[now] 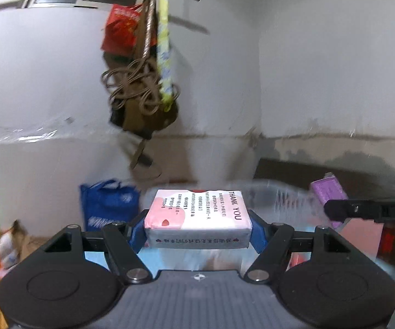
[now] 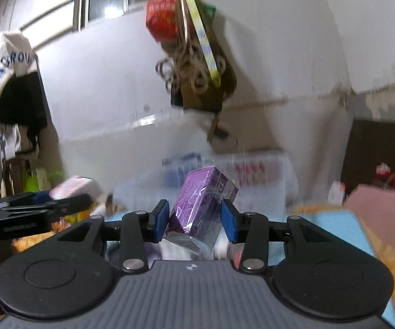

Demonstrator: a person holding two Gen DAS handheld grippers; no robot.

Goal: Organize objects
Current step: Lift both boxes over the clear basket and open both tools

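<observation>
The tissue pack (image 1: 197, 216) is found lodged between the blue pads of the left gripper (image 1: 198, 231), both short ends pressed against the pads, so the jaws are judged closed on it at a fairly wide setting. The pack is held level and clear of the surfaces below, its long side running across the jaws. It is a soft rectangular packet wrapped in white film with pink patches, small red hearts and the words "THANK YOU" printed along one edge (the remaining print is too small to be read). The purple box (image 2: 201, 205) is seen between the pads of the right gripper (image 2: 194, 219), tilted with one corner raised toward the camera's far side; the left pad is touching it, and contact on the right pad appears likely though blurred, so the narrower jaws are recorded as closed on the box. The box is wrapped in glossy clear film showing creases and reflections. A translucent basket (image 1: 279, 194) is noted just behind the tissue pack, and a blue bag (image 1: 106, 203) to its left.
</observation>
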